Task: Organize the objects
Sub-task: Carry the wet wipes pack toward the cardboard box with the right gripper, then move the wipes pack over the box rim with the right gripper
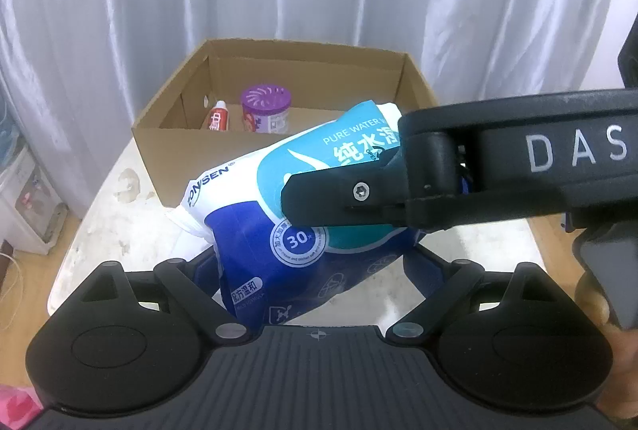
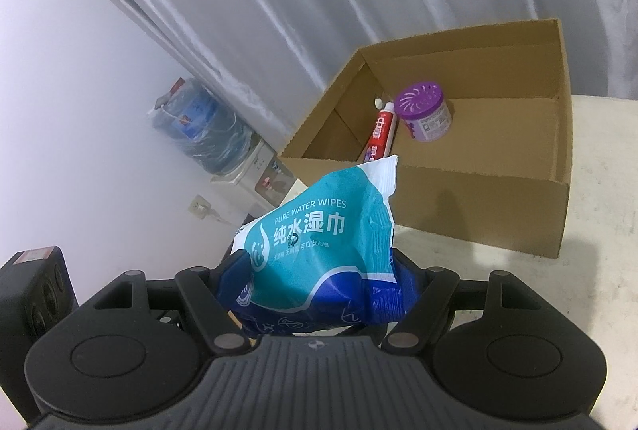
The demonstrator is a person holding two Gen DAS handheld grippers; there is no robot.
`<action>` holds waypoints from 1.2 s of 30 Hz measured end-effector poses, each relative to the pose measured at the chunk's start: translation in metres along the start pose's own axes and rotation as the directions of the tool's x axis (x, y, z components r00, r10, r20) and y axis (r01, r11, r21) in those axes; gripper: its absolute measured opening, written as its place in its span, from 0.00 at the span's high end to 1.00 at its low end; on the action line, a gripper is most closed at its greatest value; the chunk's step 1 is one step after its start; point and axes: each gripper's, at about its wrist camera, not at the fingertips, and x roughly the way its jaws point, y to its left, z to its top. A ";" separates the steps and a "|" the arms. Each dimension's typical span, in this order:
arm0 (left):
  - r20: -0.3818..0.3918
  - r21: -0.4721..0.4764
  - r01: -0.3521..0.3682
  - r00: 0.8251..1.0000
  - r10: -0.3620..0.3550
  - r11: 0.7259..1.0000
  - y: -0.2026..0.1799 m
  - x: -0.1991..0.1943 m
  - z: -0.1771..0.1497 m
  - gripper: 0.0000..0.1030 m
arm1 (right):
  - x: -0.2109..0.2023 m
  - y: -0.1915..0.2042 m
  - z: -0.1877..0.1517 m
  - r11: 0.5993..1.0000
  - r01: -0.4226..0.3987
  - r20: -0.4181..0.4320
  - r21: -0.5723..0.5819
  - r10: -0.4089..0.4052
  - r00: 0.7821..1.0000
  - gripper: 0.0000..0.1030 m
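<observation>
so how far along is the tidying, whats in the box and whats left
Done: a toothpaste tube and a purple-lidded jar sit inside the cardboard box. In hand: the wipes pack is held above the table by both the right tongs and the left tongs. Left: getting the pack into the box.

Wipes pack (image 1: 279,214) between both tools, before cardboard box (image 1: 223,146).

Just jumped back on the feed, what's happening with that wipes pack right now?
Both handheld grippers are clamped on the pack of wet wipes, the left gripper from below and the right gripper from its side, holding it in the air before the cardboard box. A toothpaste tube and a purple air freshener are already inside.
</observation>
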 end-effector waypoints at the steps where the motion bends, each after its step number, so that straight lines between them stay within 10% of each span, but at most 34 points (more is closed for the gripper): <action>1: 0.000 -0.001 0.001 1.000 -0.001 1.000 0.001 0.000 0.000 0.11 | 0.000 0.001 0.000 1.000 0.001 0.003 -0.001 -0.001 1.000 0.25; 36: 0.014 0.012 0.025 1.000 -0.025 1.000 0.007 -0.011 -0.005 0.11 | 0.019 0.012 0.061 1.000 0.016 0.017 -0.014 -0.016 1.000 0.25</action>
